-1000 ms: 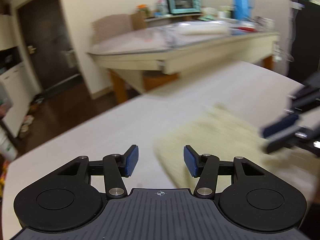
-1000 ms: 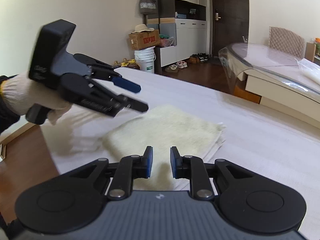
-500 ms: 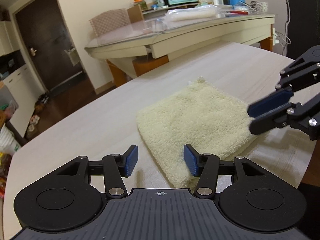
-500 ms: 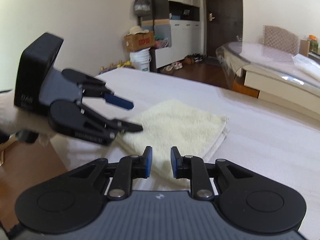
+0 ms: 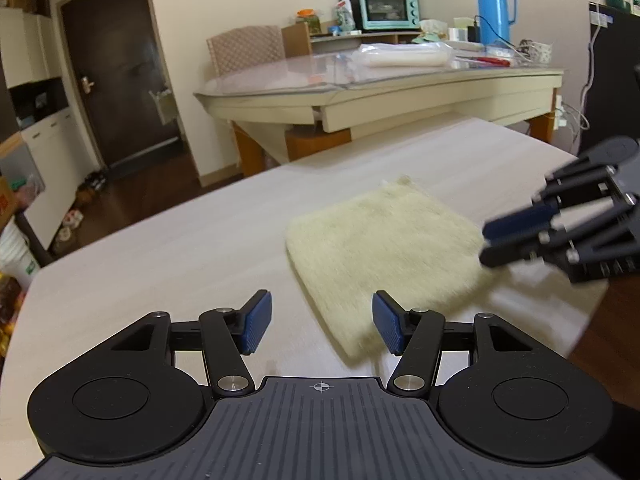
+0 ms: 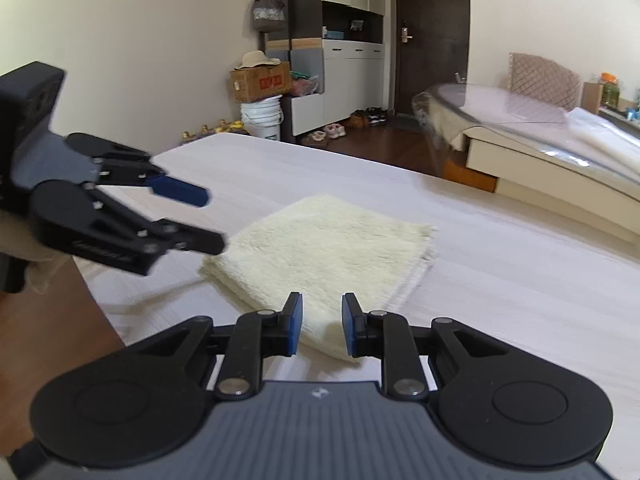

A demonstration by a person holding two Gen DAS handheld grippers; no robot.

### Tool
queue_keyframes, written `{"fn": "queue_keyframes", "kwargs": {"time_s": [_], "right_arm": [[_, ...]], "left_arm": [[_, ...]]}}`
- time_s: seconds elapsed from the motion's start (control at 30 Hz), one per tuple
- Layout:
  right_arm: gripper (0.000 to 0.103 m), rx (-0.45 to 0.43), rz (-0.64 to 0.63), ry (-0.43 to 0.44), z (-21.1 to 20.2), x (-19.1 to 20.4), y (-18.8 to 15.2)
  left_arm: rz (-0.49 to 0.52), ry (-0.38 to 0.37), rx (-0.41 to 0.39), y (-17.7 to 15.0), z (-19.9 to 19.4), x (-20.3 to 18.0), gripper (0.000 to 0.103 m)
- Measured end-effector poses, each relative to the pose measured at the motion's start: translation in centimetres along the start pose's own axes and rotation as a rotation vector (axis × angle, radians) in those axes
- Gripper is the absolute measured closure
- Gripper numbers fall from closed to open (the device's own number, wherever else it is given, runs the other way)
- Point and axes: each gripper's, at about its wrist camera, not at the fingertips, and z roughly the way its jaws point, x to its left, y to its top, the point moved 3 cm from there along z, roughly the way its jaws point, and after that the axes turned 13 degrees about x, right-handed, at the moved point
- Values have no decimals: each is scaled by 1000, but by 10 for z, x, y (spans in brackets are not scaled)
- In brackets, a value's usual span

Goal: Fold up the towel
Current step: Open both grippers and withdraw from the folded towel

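A cream towel (image 5: pixel 384 240) lies folded into a thick square on the pale wooden table (image 5: pixel 160 264); it also shows in the right wrist view (image 6: pixel 320 248). My left gripper (image 5: pixel 322 326) is open and empty, above the towel's near corner. It shows in the right wrist view (image 6: pixel 208 220) at the towel's left edge. My right gripper (image 6: pixel 320 330) is open with a narrow gap, empty, above the towel's near edge. It shows in the left wrist view (image 5: pixel 500 240) at the towel's right side.
A second table (image 5: pixel 380 92) with a glass top stands beyond, bearing a teal oven (image 5: pixel 386 8) and a blue flask (image 5: pixel 494 6). A chair (image 5: pixel 246 50) stands at it. A box and white bucket (image 6: pixel 262 120) sit on the floor by cabinets. The table's near edge (image 6: pixel 96 296) runs by the left gripper.
Both grippers have drawn back and lifted a little from the towel. The right gripper's gap has widened slightly. The towel lies as before.
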Motion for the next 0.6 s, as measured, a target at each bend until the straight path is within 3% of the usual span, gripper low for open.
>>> {"fn": "queue_keyframes", "kwargs": {"time_s": [0.2, 0.3, 0.5, 0.6], "right_arm": [[79, 18, -59, -52, 8, 1, -6], [66, 20, -78, -69, 9, -4, -5], [69, 3, -110, -92, 2, -8, -5], [69, -28, -72, -51, -9, -9, -8]], "left_arm": [[-5, 9, 29, -5, 15, -7, 41], [-14, 7, 32, -5, 15, -8, 41], [-46, 9, 20, -10, 8, -10, 40], [-79, 29, 17, -14, 1, -9, 31]]}}
